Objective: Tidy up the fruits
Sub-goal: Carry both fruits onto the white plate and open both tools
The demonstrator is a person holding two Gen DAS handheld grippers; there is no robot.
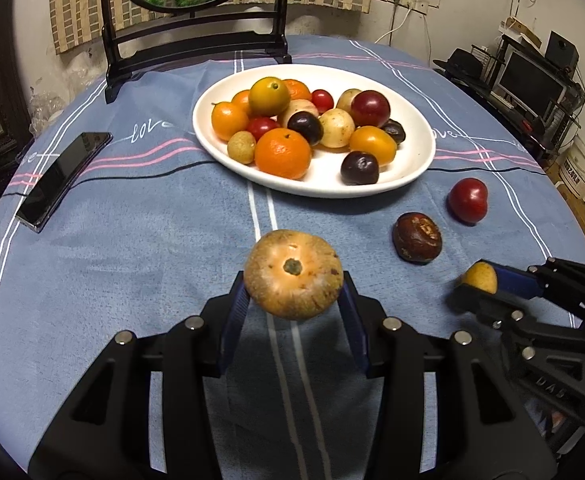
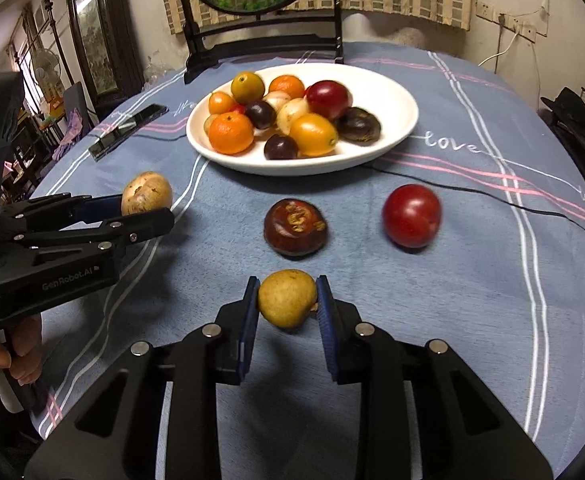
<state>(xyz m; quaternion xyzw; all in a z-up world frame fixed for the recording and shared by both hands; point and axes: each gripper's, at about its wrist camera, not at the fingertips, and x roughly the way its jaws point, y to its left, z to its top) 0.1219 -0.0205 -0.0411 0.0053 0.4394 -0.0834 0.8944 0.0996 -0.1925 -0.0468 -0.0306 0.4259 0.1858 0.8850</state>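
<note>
My left gripper (image 1: 294, 292) is shut on a brown speckled round fruit (image 1: 293, 274) and holds it above the blue tablecloth; this fruit also shows in the right wrist view (image 2: 147, 193). My right gripper (image 2: 287, 300) is shut on a small yellow fruit (image 2: 287, 298), seen at the right in the left wrist view (image 1: 481, 277). A dark brown fruit (image 2: 295, 227) and a red plum (image 2: 412, 215) lie on the cloth ahead. A white plate (image 2: 396, 120) holds several oranges, plums and pale fruits.
A black phone (image 1: 62, 178) lies on the left of the cloth (image 1: 132, 248). A dark wooden stand with a round picture (image 1: 196, 46) stands behind the plate. A thin black cable (image 2: 492, 196) runs across the cloth. Shelves and a monitor (image 1: 532, 84) stand at right.
</note>
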